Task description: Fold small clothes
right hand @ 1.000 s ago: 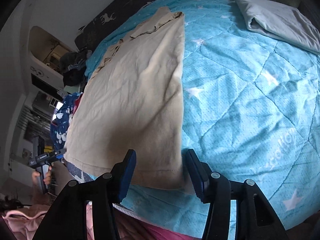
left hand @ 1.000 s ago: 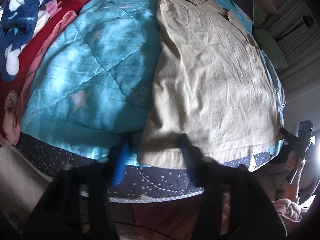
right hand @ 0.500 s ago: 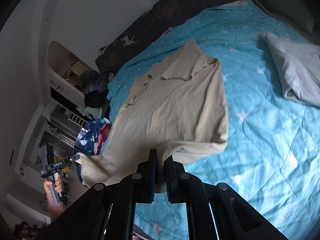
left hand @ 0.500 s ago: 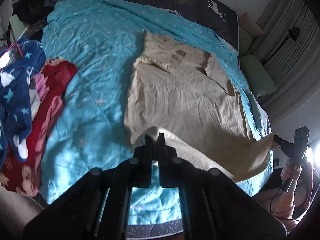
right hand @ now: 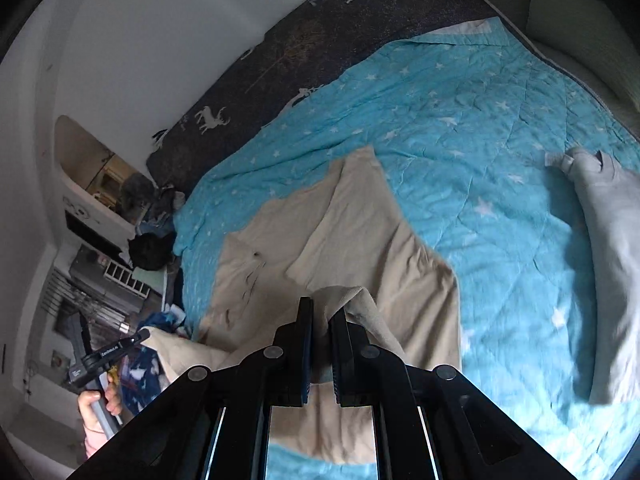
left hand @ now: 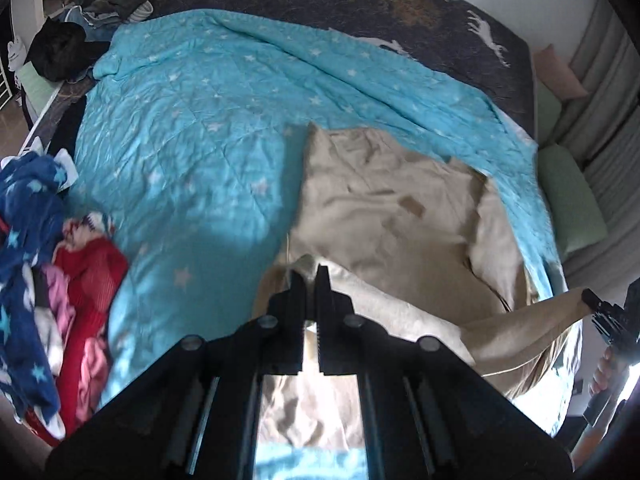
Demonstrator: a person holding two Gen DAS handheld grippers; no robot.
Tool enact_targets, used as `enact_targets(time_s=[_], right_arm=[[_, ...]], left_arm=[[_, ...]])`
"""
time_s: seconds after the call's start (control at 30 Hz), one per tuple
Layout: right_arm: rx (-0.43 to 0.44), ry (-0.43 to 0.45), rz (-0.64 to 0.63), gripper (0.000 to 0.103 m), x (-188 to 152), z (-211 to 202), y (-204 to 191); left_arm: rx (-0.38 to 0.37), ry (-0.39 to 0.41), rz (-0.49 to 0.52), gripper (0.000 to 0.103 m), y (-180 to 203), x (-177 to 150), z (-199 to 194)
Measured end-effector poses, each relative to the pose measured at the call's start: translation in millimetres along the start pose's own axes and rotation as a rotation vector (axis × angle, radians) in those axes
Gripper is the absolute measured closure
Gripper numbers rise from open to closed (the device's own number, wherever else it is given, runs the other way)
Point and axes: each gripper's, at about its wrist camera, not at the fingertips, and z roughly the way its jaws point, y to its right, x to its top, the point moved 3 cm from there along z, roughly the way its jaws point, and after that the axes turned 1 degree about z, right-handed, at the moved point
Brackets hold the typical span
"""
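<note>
Already both sets of fingers are pinched tight on the hem of the beige shirt [left hand: 384, 216]: the left gripper [left hand: 310, 276] clamps one bottom corner, the right gripper [right hand: 320, 304] the other, and the cloth between them hangs as a slack band off the bed. From either grip the shirt runs straight ahead and away, its long axis pointing from the hem toward the collar [left hand: 352, 140], which lies farthest off on the quilt. The collar end rests flat while the lower half is lifted and bellied. Judging by this, the coming move is to carry the hem forward over the body toward the collar, and both hands stand about equally near it, so they should travel together to keep the fold square.

Beneath is a turquoise quilt [left hand: 200, 128] dotted with white stars, rumpled and soft, on a bed with a dark, deer-patterned cover [right hand: 280, 52] at its far edge. A heap of blue, red and pink clothes [left hand: 48, 264] lies to the left of the shirt; a grey garment [right hand: 612, 264] lies well apart on the right. Shelves and clutter crowd the left wall.
</note>
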Motion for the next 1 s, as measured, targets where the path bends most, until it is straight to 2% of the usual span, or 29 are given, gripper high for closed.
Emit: enact_targets(time_s=[0.1, 0.23, 0.33, 0.5, 0.6, 0.63, 0.7, 0.73, 0.77, 0.83, 0.93, 1.0], right_arm=[[-0.017, -0.015, 0.029, 0.096, 25.4, 29.5, 6.7], [-0.019, 0.000, 0.045, 0.096, 57.9, 61.3, 8.5], [0.005, 0.026, 0.067, 0.096, 86.3, 82.0, 7.9], [0.015, 0.084, 0.102, 0.096, 141.8, 117.3, 6.5], [-0.036, 0.098, 0.113, 0.095, 173.0, 146.8, 12.6], [-0.050, 0.094, 0.130, 0.091, 178.9, 156.0, 17.0], [-0.140, 0.065, 0.193, 0.072, 189.5, 185.3, 37.8], [-0.186, 0.039, 0.217, 0.060, 191.2, 197.2, 47.4], [-0.243, -0.005, 0.243, 0.059, 190.6, 211.2, 60.1], [-0.258, -0.045, 0.263, 0.059, 189.5, 219.9, 73.6], [-0.238, -0.006, 0.269, 0.056, 192.2, 207.0, 83.3], [-0.277, 0.018, 0.222, 0.054, 194.4, 192.1, 81.9]], left_arm=[[0.020, -0.014, -0.033, 0.098, -5.7, 26.6, 26.4], [-0.003, -0.018, -0.105, 0.098, -13.0, 69.0, 50.8], [0.012, 0.016, -0.133, 0.098, -11.2, 105.0, 65.9], [0.017, 0.041, -0.143, 0.098, 2.8, 155.7, 99.9], [0.032, 0.028, -0.132, 0.098, 8.9, 177.8, 137.1], [0.037, 0.016, -0.140, 0.097, 7.7, 180.3, 149.1], [0.063, -0.037, -0.199, 0.096, -4.2, 181.0, 177.3], [0.068, -0.053, -0.227, 0.092, -9.9, 180.7, 185.3], [0.079, -0.061, -0.255, 0.087, -18.1, 180.0, 191.0], [0.106, -0.034, -0.272, 0.082, -29.3, 181.4, 188.9], [0.131, 0.020, -0.252, 0.068, -36.6, 182.1, 172.5], [0.143, 0.038, -0.203, 0.066, -32.9, 178.5, 159.3]])
